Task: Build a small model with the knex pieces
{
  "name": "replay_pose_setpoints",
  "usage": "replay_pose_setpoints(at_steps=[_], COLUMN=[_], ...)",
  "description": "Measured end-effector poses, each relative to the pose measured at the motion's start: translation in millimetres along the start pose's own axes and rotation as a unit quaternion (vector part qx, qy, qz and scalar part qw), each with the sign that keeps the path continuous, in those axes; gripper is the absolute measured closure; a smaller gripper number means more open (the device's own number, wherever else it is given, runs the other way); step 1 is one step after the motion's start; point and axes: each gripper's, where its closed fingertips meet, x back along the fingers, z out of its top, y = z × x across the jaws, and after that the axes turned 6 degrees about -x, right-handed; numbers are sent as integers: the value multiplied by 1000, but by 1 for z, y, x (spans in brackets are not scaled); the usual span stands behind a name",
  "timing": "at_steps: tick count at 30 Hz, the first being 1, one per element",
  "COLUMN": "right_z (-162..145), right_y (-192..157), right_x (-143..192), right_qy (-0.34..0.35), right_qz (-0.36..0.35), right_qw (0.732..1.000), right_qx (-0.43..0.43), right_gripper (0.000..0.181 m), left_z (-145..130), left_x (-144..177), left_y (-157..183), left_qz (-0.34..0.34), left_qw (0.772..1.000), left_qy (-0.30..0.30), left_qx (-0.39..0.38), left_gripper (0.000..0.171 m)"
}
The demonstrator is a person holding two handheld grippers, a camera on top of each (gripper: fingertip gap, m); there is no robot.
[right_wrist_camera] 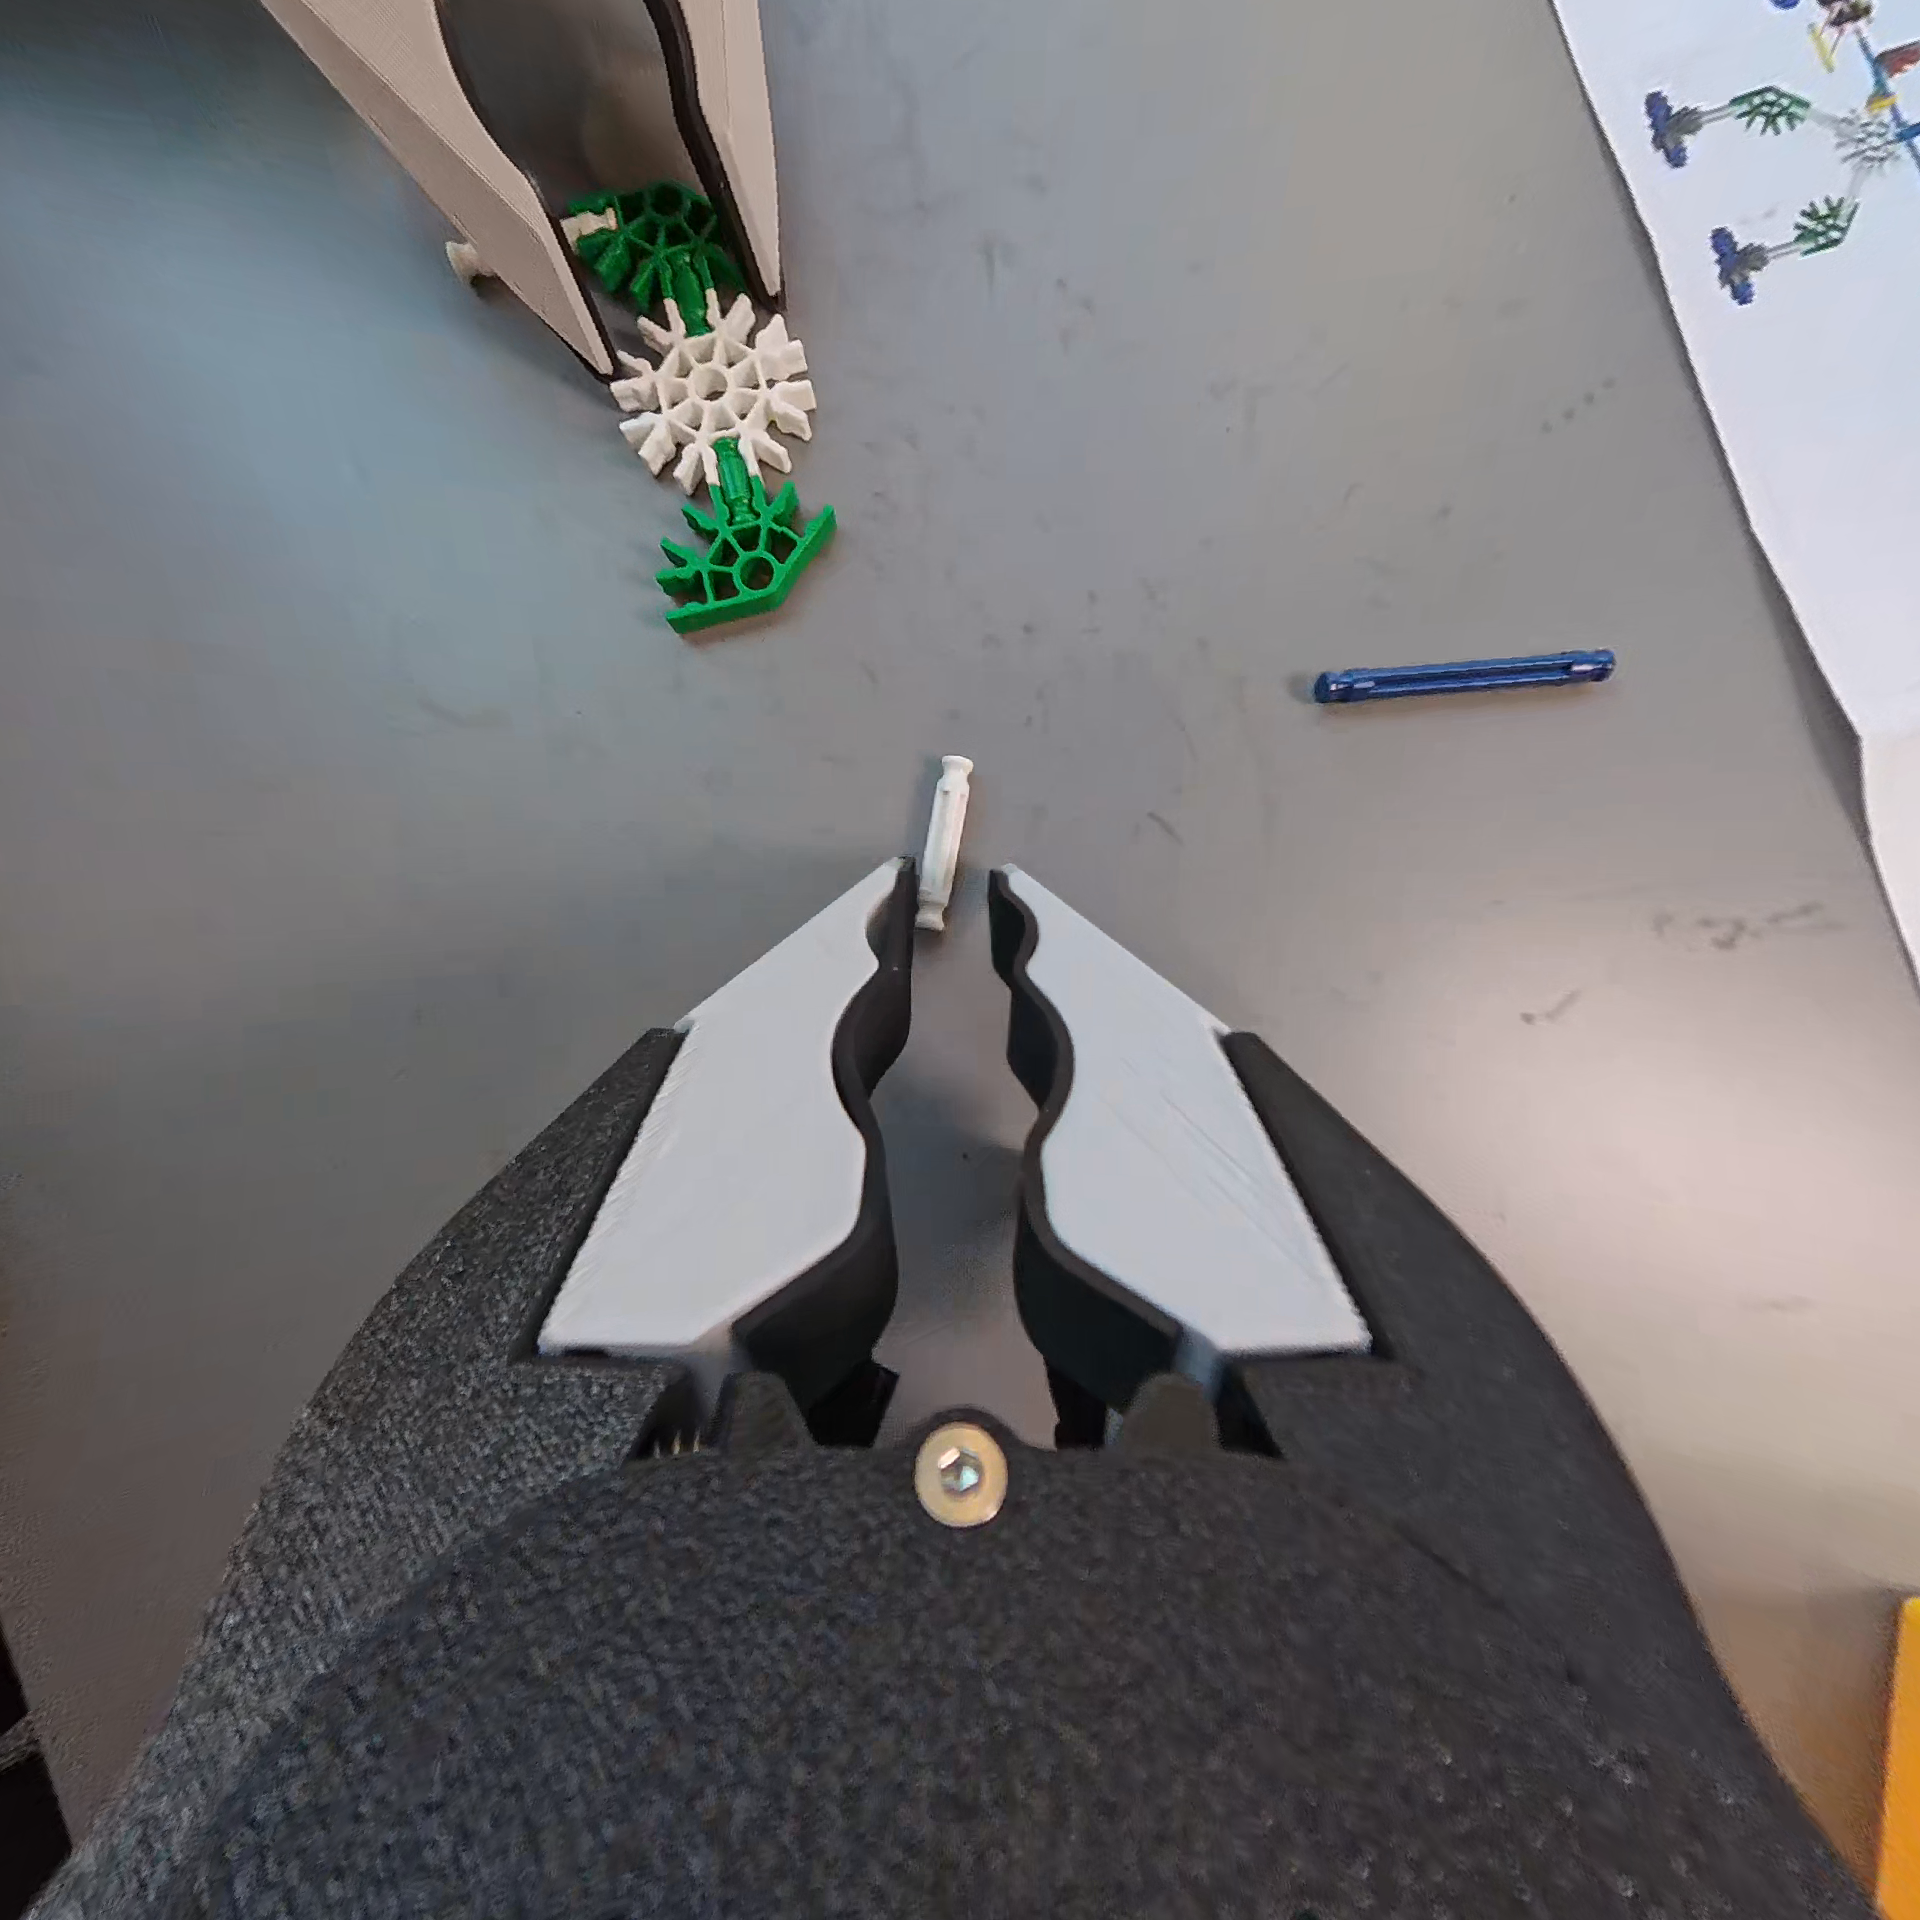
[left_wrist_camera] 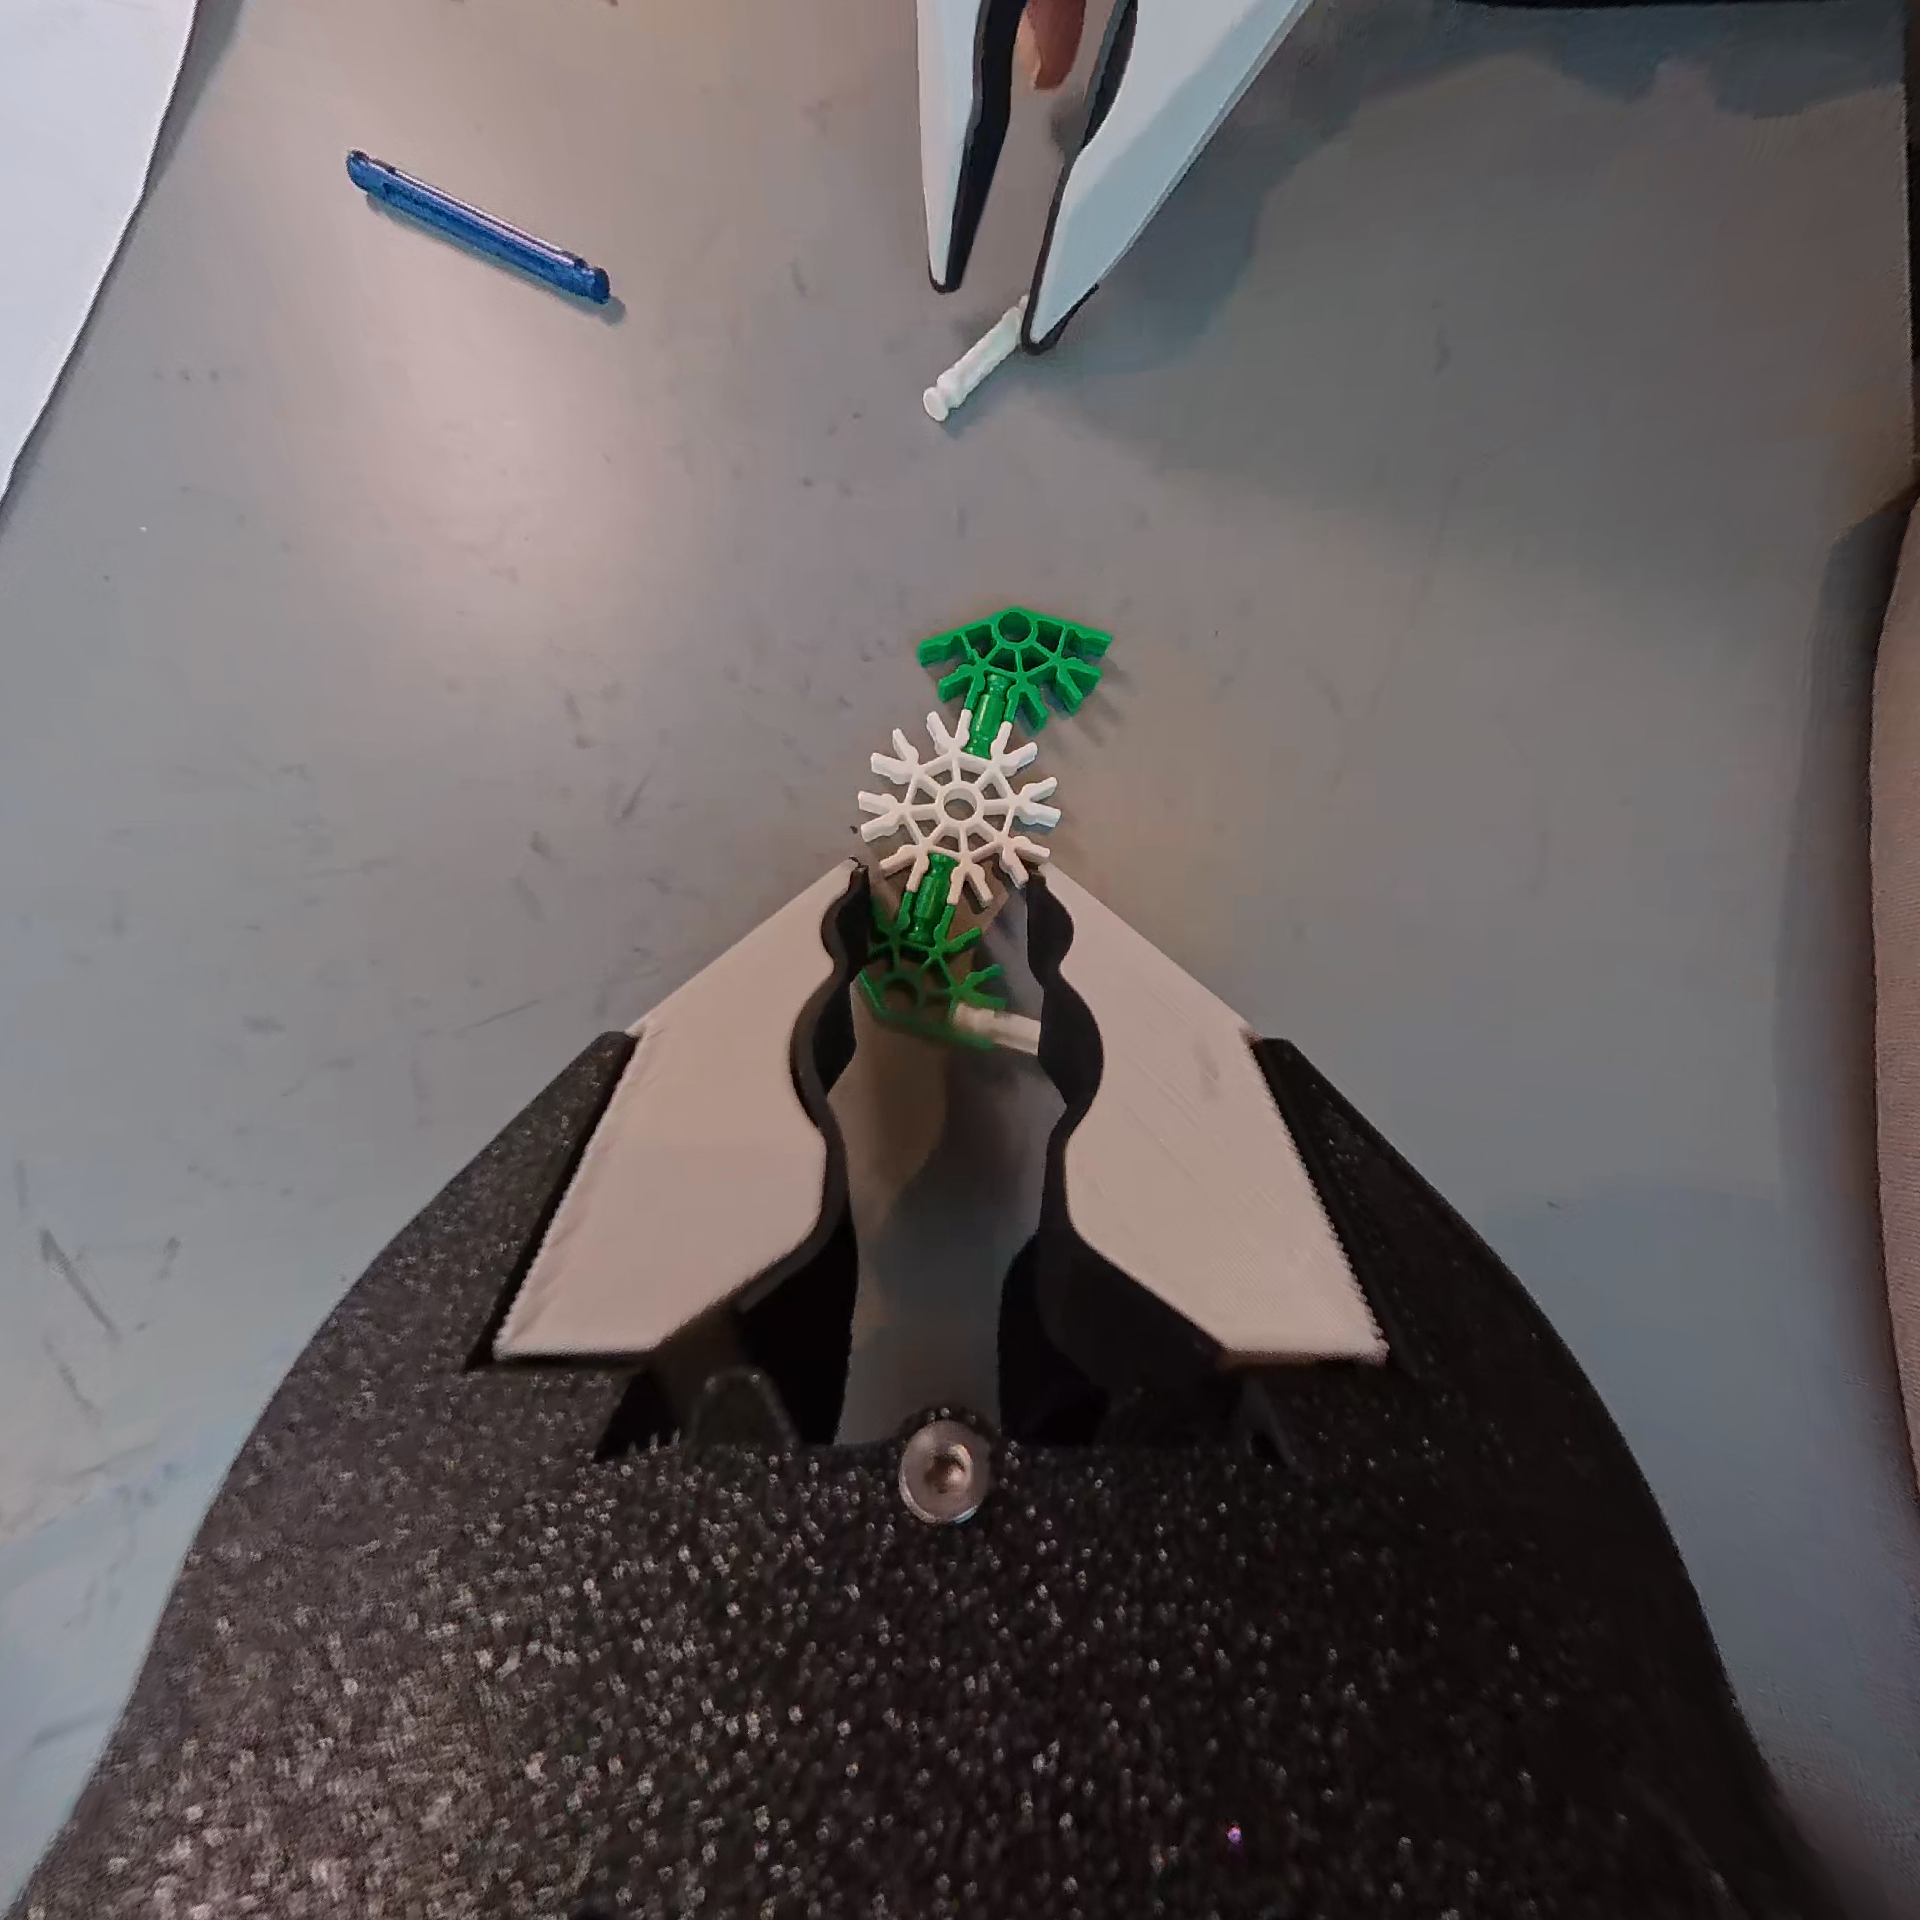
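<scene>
on the grey bench (left_wrist_camera: 416,727), left view: left hand-held gripper (left_wrist_camera: 951,883) part-open around a green hub (left_wrist_camera: 920,971), grip unclear.

right view: right hand-held gripper (right_wrist_camera: 951,873) part-open, white peg (right_wrist_camera: 943,842) touching one finger; it could roll away. three hubs, one blue rod (right_wrist_camera: 1465,675).

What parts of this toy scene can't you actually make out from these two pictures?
- Left wrist view: the left hand-held gripper fingers hide part of the near green connector; whether they pinch it is unclear.
- Right wrist view: the printed sheet is cut off by the right edge, its drawings too small.
- Right wrist view: a yellow object is cut off at the right edge.
</scene>
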Motion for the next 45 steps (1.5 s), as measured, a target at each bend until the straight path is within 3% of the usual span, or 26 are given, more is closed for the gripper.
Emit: replay_pose_setpoints(at_steps=[5, 12, 17, 22, 27, 31, 34, 37, 42, 45], right_z=[6, 41, 72, 102, 116, 123, 127, 129, 128, 125], right_y=[-1, 0, 7, 8, 3, -4, -13, -25, -34, -34], right_x=[-4, -9, -16, -17, -4, 8, 9, 6, 5, 5], right_qy=[3, 56, 99, 181, 258, 298, 303, 301, 294, 286], right_qz=[1, 5, 12, 45, 113, 147, 151, 161, 170, 164], right_qw=[1000, 998, 995, 982, 955, 937, 937, 937, 938, 941], right_qx=[7, 16, 16, -25, -94, -107, -91, -79, -74, -74], right_gripper=[177, 177, 176, 176, 176, 176, 176, 177, 176, 176], left_z=[3, 8, -1, 9, 29, 57, 75, 81, 77, 75], left_x=[-3, 8, 14, 36, 53, 64, 68, 66, 60, 58], left_y=[0, 4, -6, -32, -55, -54, -47, -43, -39, -36], left_qz=[13, -40, -27, -5, 5, -48, -94, -123, -125, -133], left_qw=[1000, 997, 999, 991, 965, 922, 891, 875, 885, 889], left_qy=[-1, 37, 31, 105, 216, 326, 376, 390, 371, 361], left_qx=[14, 48, 34, 82, 145, 206, 237, 258, 252, 250], left_gripper=[142, 141, 141, 142, 142, 145, 148, 149, 168, 168])
